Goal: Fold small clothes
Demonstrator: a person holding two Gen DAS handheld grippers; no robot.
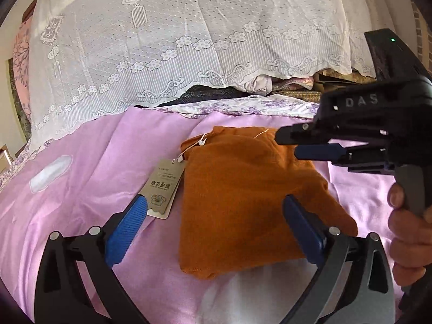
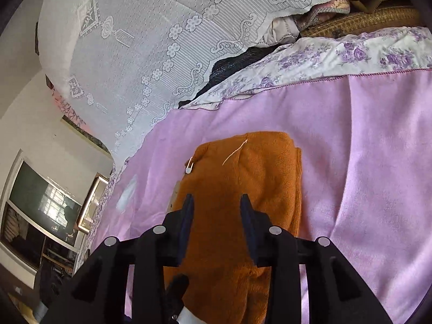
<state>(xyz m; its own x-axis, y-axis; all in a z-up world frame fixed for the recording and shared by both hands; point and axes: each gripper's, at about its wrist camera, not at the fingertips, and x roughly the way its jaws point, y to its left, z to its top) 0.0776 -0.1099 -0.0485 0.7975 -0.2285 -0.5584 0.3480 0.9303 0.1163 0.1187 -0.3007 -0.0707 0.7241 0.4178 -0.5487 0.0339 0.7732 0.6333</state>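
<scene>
An orange knitted garment point(image 1: 243, 194) lies folded into a compact block on the pink sheet point(image 1: 94, 175). A beige paper tag point(image 1: 162, 186) hangs from its left side on a string. My left gripper point(image 1: 216, 201) is open wide just above the garment's near end. Its left blue finger point(image 1: 127, 232) is over the sheet by the tag, and the right one is over the cloth. My right gripper point(image 1: 287, 144) comes in from the right, held by a hand point(image 1: 410, 229). In the right wrist view this gripper point(image 2: 217, 198) hovers over the garment point(image 2: 256, 167), jaws partly apart and gripping nothing.
A white lace cover point(image 1: 175, 40) drapes over a tall pile behind the sheet. A floral purple-and-white sheet point(image 2: 351, 54) and a wicker basket point(image 2: 364, 21) lie at the far edge. A dark screen in a cabinet point(image 2: 40, 202) stands off to the left.
</scene>
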